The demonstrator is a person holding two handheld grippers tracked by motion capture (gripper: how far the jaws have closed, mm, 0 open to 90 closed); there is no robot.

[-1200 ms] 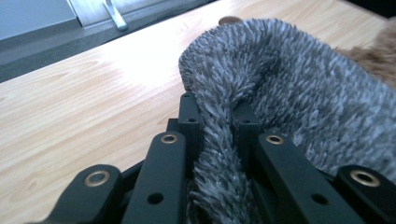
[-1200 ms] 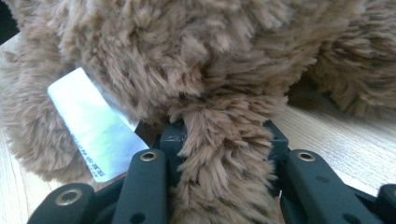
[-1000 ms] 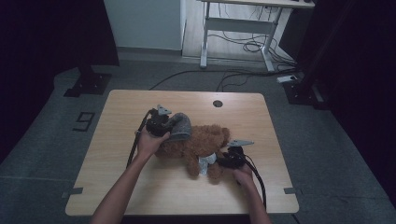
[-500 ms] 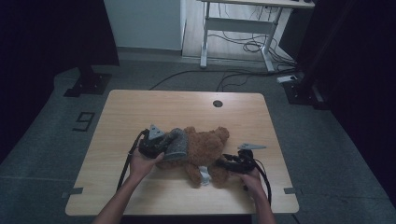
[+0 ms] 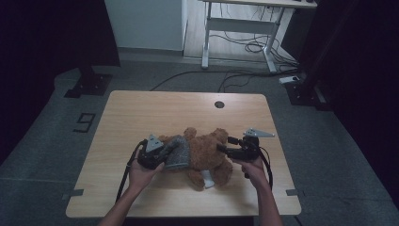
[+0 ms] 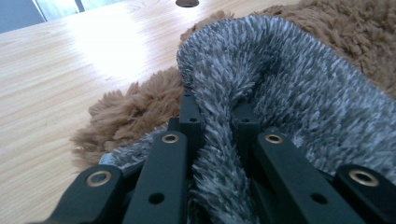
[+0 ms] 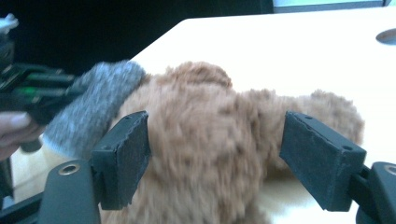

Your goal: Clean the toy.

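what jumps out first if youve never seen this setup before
The brown teddy bear lying near the front middle of the wooden table draws the eye first, with a grey fuzzy garment over its left end. The left gripper is shut on a fold of that grey fabric, while the right gripper stands open at the bear's other side, its pads either side of the brown fur.

A brown teddy bear point(image 5: 206, 155) lies on the wooden surface point(image 5: 141, 113). The left gripper point(image 5: 157, 153) grips grey fabric point(image 5: 177, 153) at the bear's left; the right gripper point(image 5: 225, 149) (jaws toward the bear) sits at its right.
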